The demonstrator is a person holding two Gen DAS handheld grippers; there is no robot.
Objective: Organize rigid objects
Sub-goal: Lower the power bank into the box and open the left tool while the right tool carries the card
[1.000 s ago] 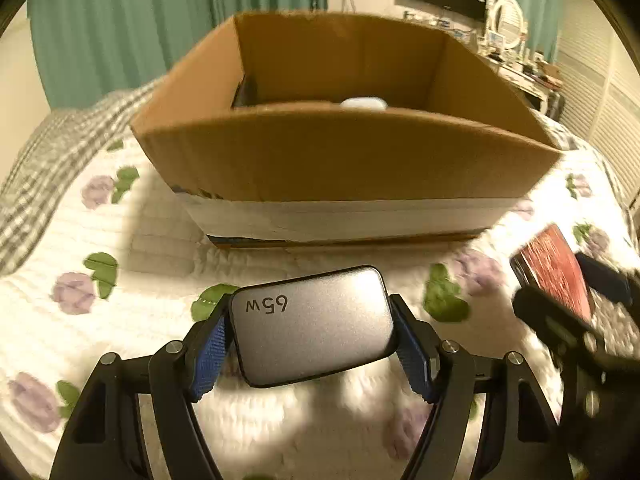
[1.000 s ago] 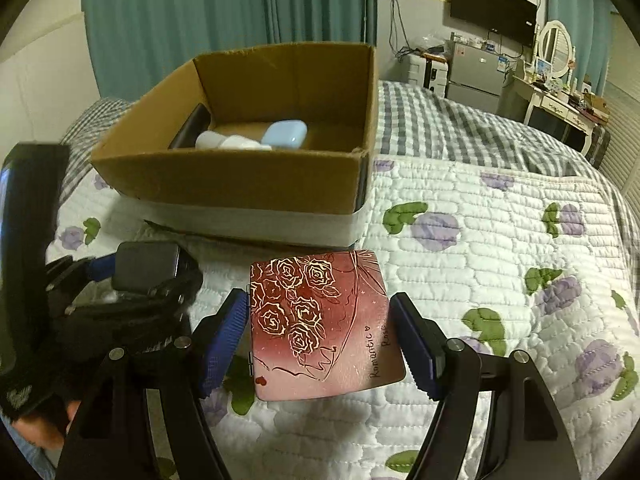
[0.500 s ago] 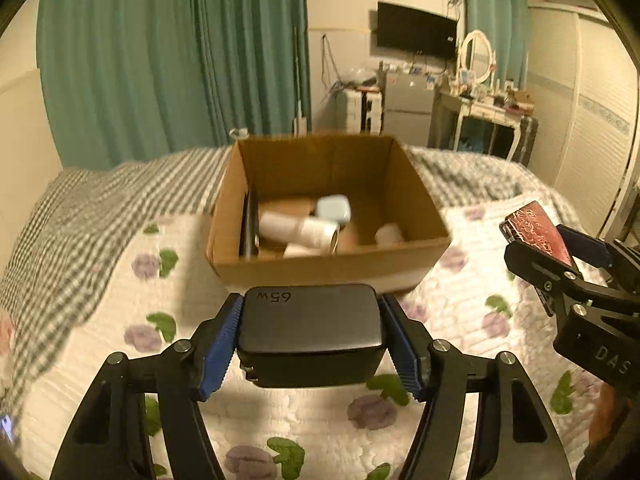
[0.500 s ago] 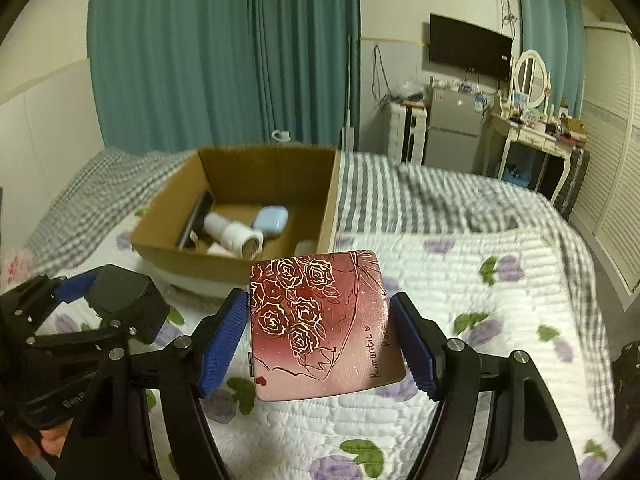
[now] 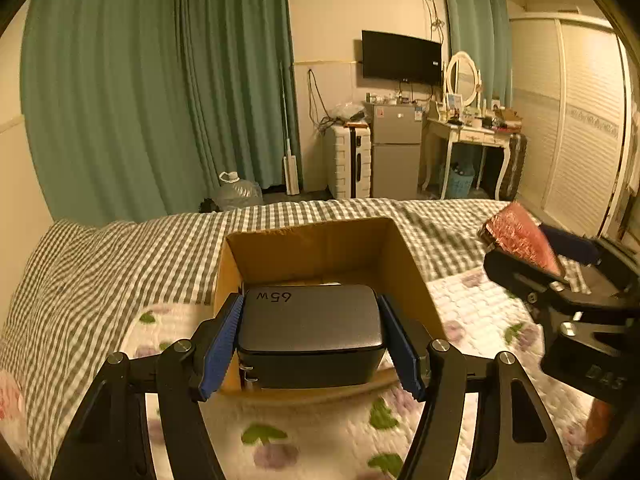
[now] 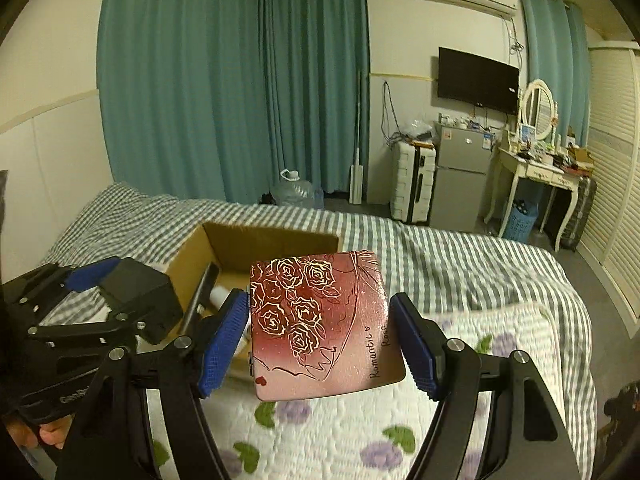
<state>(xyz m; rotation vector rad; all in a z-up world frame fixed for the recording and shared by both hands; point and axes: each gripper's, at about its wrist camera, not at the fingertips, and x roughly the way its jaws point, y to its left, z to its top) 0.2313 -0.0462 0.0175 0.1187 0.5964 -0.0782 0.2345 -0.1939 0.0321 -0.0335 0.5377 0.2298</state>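
Observation:
My left gripper (image 5: 310,340) is shut on a dark grey charger block marked 65W (image 5: 310,322), held in the air above the near side of an open cardboard box (image 5: 320,246) on the bed. My right gripper (image 6: 320,340) is shut on a flat red case with gold roses (image 6: 320,320), held up to the right of the box (image 6: 272,242). The left gripper with the charger (image 6: 136,300) shows at the left of the right wrist view. The red case (image 5: 520,236) shows at the right of the left wrist view. A white cylinder (image 6: 220,294) lies in the box.
The box stands on a white quilt with purple flowers (image 5: 320,436) over a grey checked sheet (image 5: 100,260). Beyond the bed are teal curtains (image 5: 160,100), a water jug (image 5: 236,194), a suitcase, a small fridge (image 5: 396,152) and a dressing table (image 5: 472,136).
Both grippers rose well above the bed with their objects still held. The view has tilted up from the box to the room, and the charger now hangs over the box's near side.

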